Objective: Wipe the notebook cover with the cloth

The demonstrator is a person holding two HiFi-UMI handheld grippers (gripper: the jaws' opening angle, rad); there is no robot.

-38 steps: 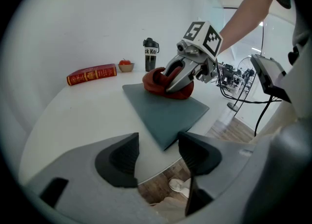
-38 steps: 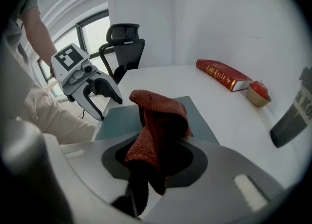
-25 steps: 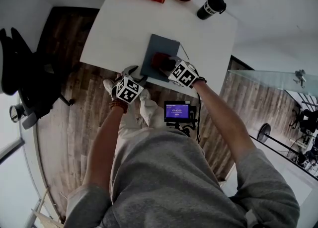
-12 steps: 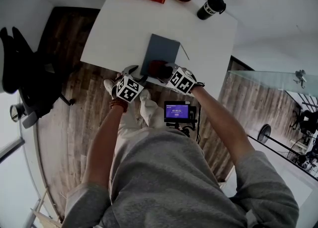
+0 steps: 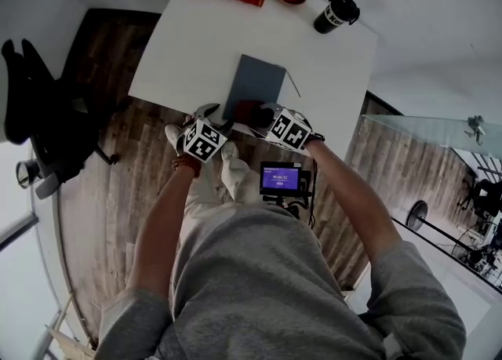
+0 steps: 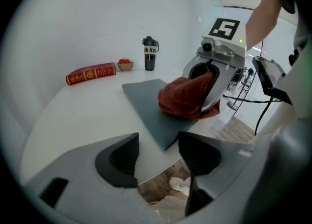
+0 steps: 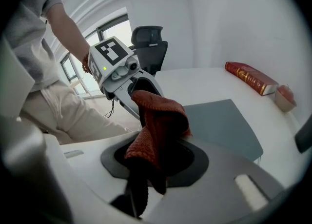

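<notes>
The left hand-held gripper (image 6: 158, 155), jaws apart and empty, sits at the near edge of the smooth white desk (image 6: 73, 115), just beside the one flat grey rectangular notebook (image 6: 146, 101). One rumpled, coarse-woven red cloth (image 7: 158, 120) rests on the notebook's near end, pinched between the closed jaws of the right hand-held gripper (image 7: 148, 162).

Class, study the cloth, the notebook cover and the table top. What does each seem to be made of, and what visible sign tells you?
The cloth: soft textile, perhaps microfibre; nubby red weave, limp folds.
The notebook cover: matte grey-blue, perhaps card or faux leather; smooth, flat, no shine.
The table top: smooth white, probably laminate or painted board; even, seamless surface.
</notes>
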